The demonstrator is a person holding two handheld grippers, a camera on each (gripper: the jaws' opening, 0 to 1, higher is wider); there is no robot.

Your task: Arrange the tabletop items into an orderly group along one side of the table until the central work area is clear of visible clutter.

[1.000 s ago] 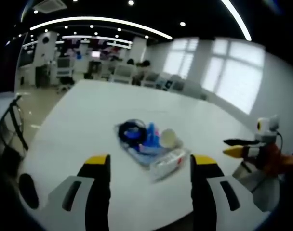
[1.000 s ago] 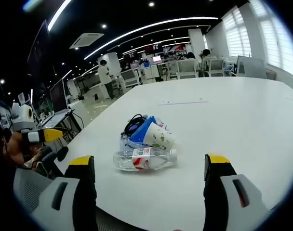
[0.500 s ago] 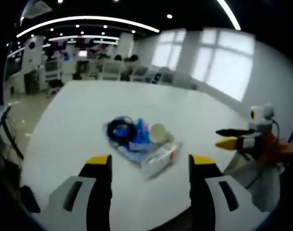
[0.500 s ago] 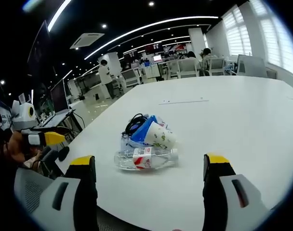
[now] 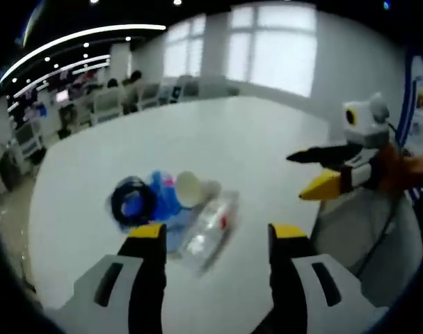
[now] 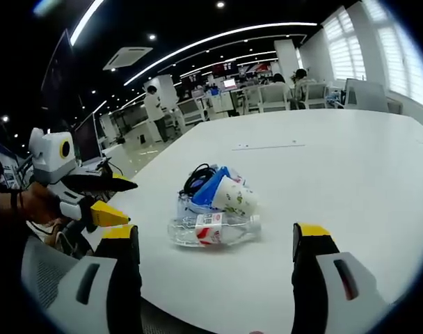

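Note:
A small pile lies on the white table [image 6: 350, 174]: a clear plastic bottle [image 6: 234, 228] on its side, a paper cup [image 6: 234, 197] tipped over, a blue bag [image 6: 210, 186] and a coil of black cable [image 6: 195, 177]. My right gripper [image 6: 213, 231] is open a little short of the pile, its jaws wide on either side of the bottle. In the left gripper view the bottle [image 5: 210, 229], cup [image 5: 189, 188], blue bag [image 5: 161, 202] and cable [image 5: 130, 202] sit just beyond my open left gripper [image 5: 217, 233]. Each gripper shows in the other's view: the left gripper [image 6: 120, 200] and the right gripper [image 5: 307, 172].
A thin strip [image 6: 267, 147] lies farther out on the table. A grey chair back [image 5: 357, 223] stands at the table's edge by the right hand. Desks, chairs and people [image 6: 152, 104] fill the room behind, with windows [image 5: 274, 49] along one wall.
The left gripper has swung in toward the pile, and its view has turned toward the windows. The right gripper has barely moved. The pile lies where it was.

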